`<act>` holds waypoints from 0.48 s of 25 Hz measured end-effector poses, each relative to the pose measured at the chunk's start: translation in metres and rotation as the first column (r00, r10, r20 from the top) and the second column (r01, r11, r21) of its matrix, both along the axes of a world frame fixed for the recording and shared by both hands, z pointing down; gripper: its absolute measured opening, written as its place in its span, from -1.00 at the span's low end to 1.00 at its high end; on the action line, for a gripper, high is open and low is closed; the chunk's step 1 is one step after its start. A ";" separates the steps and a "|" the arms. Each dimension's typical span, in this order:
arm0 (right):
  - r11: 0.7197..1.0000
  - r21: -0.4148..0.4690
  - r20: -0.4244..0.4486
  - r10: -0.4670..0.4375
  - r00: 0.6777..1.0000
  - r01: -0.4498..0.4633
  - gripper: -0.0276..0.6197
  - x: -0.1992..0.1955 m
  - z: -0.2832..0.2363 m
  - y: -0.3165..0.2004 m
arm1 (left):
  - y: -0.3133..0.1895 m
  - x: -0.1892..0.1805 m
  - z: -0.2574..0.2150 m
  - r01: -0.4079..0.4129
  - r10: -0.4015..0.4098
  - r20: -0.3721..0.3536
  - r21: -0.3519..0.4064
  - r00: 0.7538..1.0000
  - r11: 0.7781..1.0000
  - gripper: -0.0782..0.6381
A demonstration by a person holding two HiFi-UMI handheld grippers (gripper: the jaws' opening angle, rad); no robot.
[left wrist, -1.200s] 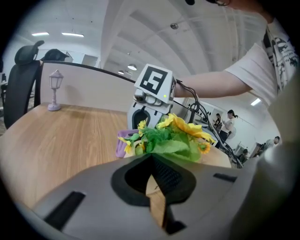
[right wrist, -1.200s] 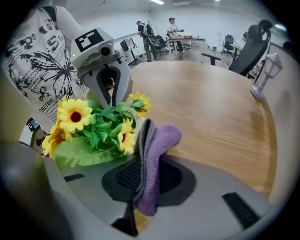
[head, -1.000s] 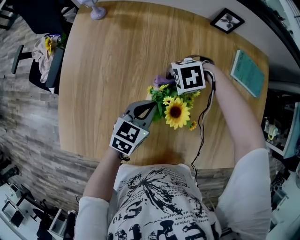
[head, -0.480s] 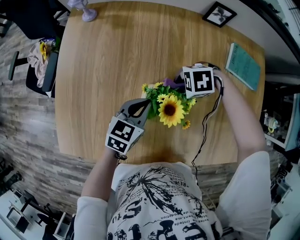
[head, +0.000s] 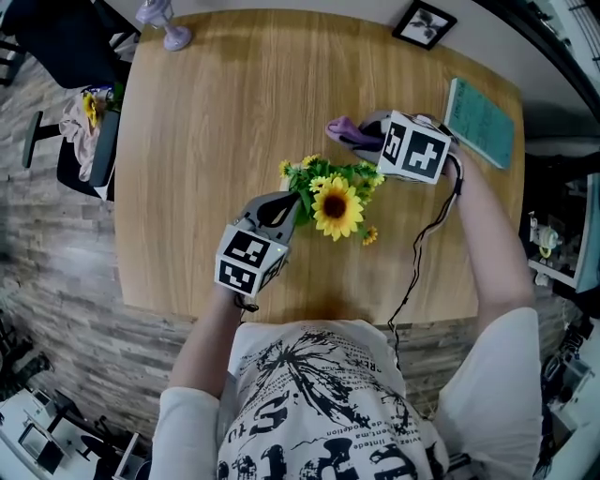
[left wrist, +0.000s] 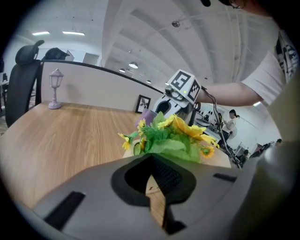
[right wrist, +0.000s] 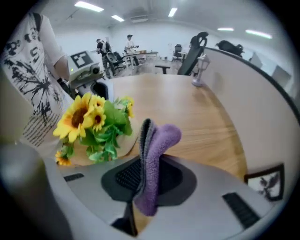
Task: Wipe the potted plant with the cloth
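Observation:
The potted plant, yellow sunflowers over green leaves in a tan pot, stands mid-table. My left gripper sits against its near-left side. Its jaws are shut, and a tan sliver of the pot's edge shows between the pads in the left gripper view. My right gripper hangs just beyond the plant to the upper right, pointing steeply down. It is shut on a purple cloth, whose folded end sticks up out of the jaws, clear of the leaves.
A teal book lies near the table's right edge. A framed picture and a small lilac lamp ornament stand at the far edge. A cable trails from the right gripper. A chair with cloth stands left of the table.
My right gripper has lifted off the plant and moved right and away, rolling as it went, with the cloth still in it. The left gripper has stayed put.

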State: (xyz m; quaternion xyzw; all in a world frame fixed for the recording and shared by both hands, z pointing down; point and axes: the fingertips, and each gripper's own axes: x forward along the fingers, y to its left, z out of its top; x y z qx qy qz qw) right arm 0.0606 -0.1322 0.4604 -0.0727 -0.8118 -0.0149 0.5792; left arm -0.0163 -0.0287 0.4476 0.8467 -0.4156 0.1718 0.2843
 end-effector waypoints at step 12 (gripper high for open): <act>0.915 0.001 0.310 0.383 0.870 -0.403 -0.70 -0.090 -0.123 0.016 | 0.017 -0.041 -0.056 0.108 -0.114 0.035 0.151 0.993 0.983 -0.77</act>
